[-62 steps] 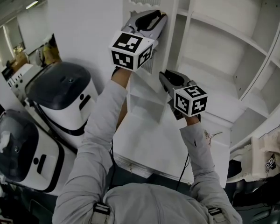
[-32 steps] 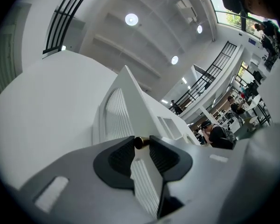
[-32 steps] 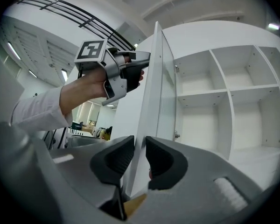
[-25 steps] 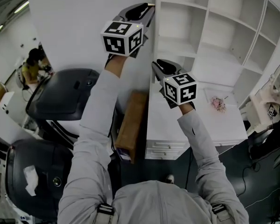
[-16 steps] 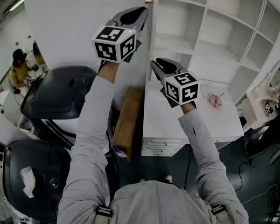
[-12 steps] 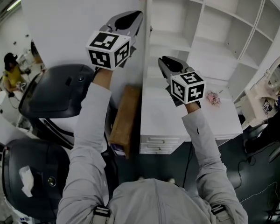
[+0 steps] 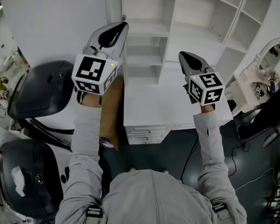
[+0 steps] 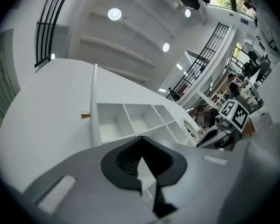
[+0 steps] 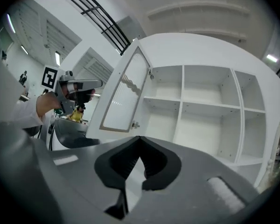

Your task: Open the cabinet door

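- Head view: the person's grey sleeves are reaching forward, each hand carrying one claw above the near part of the white table.
- The left claw is pointing at the left end of the shelving. In the left gripper view, the left claw is showing its jaws clenched tip to tip, with nothing between them.
- The right claw is pointing at the middle of the shelving, well apart from the left one. In the right gripper view, the right claw is likewise showing jaws clenched together and gripping nothing.
- A brown box is standing just beside the left edge of the table, and two dark-topped machines are sitting further left.
- The white cabinet is rising behind the table, its open shelf compartments showing.
- The cabinet door, with a pale ribbed pane, is standing swung wide open on the cabinet's left side, away from both claws. Neither claw is touching it.
- A small gold knob is projecting from the door's outer face.
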